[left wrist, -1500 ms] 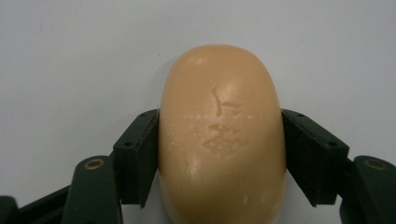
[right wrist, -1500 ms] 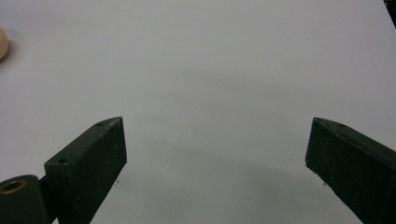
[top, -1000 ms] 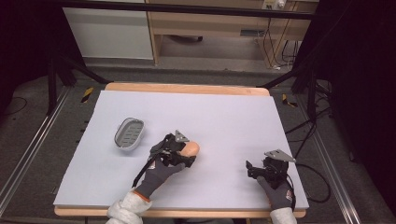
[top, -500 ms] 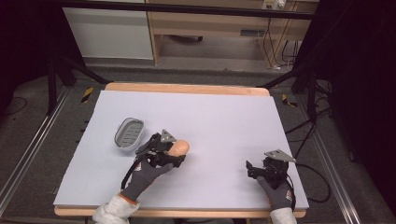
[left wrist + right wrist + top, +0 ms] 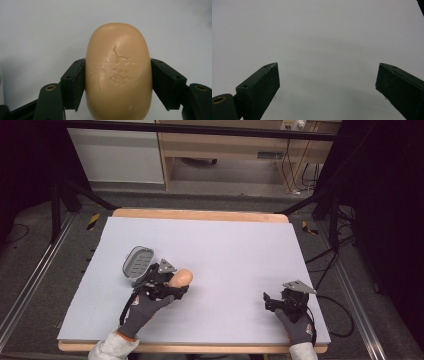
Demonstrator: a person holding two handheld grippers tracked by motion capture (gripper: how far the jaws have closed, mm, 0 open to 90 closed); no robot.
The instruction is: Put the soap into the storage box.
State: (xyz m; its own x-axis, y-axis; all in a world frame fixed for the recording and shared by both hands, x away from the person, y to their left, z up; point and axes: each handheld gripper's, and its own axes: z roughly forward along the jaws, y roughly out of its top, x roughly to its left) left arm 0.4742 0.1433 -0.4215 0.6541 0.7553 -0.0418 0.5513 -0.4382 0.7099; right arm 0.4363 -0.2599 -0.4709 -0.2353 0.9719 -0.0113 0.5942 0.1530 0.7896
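A tan oval bar of soap (image 5: 180,278) (image 5: 118,72) sits between the jaws of my left gripper (image 5: 176,285) (image 5: 117,82), which is shut on its two long sides. It hangs just over the white table top (image 5: 225,250), right of a grey oval soap dish (image 5: 138,261). The soap's top face has small cracks and dents. At the front right of the table my right gripper (image 5: 270,301) (image 5: 327,85) is open, with bare white surface between its jaws.
The white top lies on a wooden table with its edge (image 5: 200,214) showing at the back. Black stand legs (image 5: 75,195) and cables (image 5: 325,265) lie on the floor around it. A pale cabinet (image 5: 115,155) stands behind.
My left gripper has carried the soap leftward, nearer the soap dish. The right gripper has stayed in place.
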